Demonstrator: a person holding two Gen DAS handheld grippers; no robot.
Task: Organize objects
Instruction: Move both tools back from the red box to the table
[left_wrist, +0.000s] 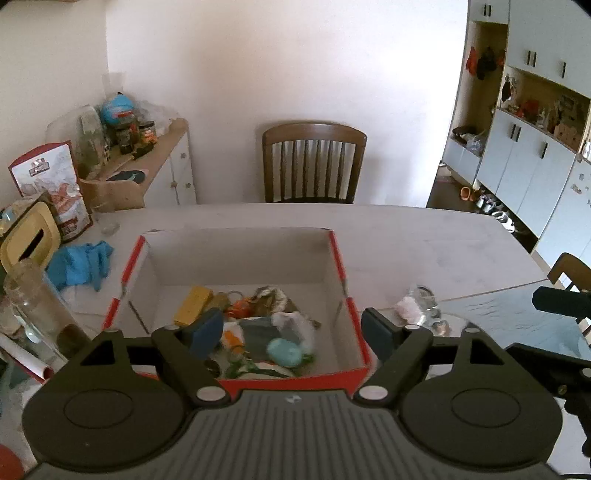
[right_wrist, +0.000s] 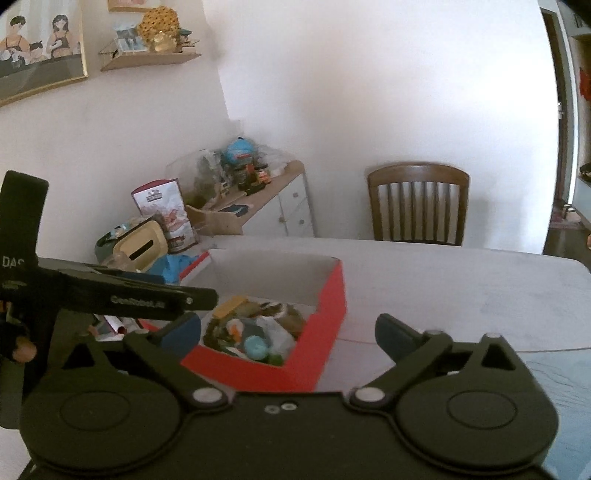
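A red cardboard box (left_wrist: 338, 258) with a white inside stands on the pale table (left_wrist: 424, 236). It holds several small things, among them a yellow block (left_wrist: 194, 304), a turquoise round piece (left_wrist: 284, 352) and a grey cloth (left_wrist: 258, 328). My left gripper (left_wrist: 293, 334) hangs open over the box's near edge, nothing between its blue pads. My right gripper (right_wrist: 288, 334) is open and empty too, near the box's (right_wrist: 325, 325) near right corner. The turquoise piece (right_wrist: 256, 347) shows there as well. The left tool's black frame (right_wrist: 122, 295) crosses the left of the right wrist view.
A clear glass mug (left_wrist: 421, 306) stands right of the box. Left of it lie a blue cloth (left_wrist: 79, 264), a yellow tissue box (left_wrist: 27, 240), a glass bottle (left_wrist: 33, 306) and a printed bag (left_wrist: 55, 184). A wooden chair (left_wrist: 314, 162) stands at the far side.
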